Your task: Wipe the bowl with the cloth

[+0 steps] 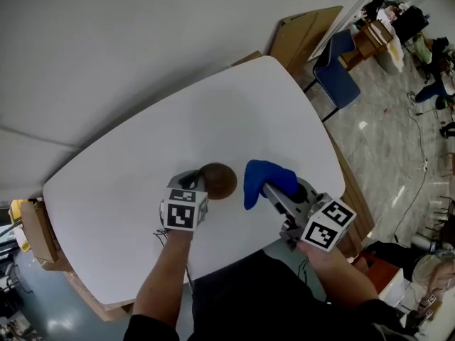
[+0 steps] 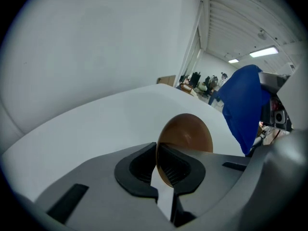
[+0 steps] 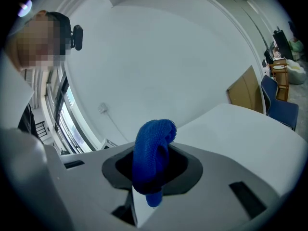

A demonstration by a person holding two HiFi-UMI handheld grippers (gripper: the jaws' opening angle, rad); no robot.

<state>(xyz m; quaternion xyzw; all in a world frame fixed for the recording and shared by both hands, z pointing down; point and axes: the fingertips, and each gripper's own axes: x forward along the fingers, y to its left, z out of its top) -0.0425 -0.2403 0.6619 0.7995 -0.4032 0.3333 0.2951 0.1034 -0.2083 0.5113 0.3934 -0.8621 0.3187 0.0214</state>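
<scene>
My left arm (image 1: 167, 275) reaches forward from the counter's near edge, with the left gripper (image 1: 201, 182) stretched flat and low over the white counter (image 1: 213, 105). Its jaws are clenched on the rim of the bowl (image 1: 219, 180). In the left gripper view, the thin rim runs straight down between the two dark pads of that gripper (image 2: 158, 165), one pad on each face.

My right hand (image 1: 334, 258) comes in from the near right corner. It tilts the right gripper (image 1: 269, 189) up and inward toward the bowl. That gripper (image 3: 151, 170) is grasping the cloth (image 3: 151, 150), which is bunched between the jaws and pokes out above and below them.

The bowl (image 2: 190, 134) is small, brown and glossy. It sits over the middle of the counter (image 2: 86, 129), a little toward the near edge. From the left gripper it shows as an upright oval. I cannot tell whether I am seeing its inside or its outside, nor whether it touches the counter.

The cloth (image 1: 264, 177) is bright blue and nubby, and hangs in a thick fold just beside the bowl's right side, not touching it. From the head view it covers the right gripper's jaw tips. In the left gripper view the cloth (image 2: 245, 107) is cut off by the right gripper's grey body.
</scene>
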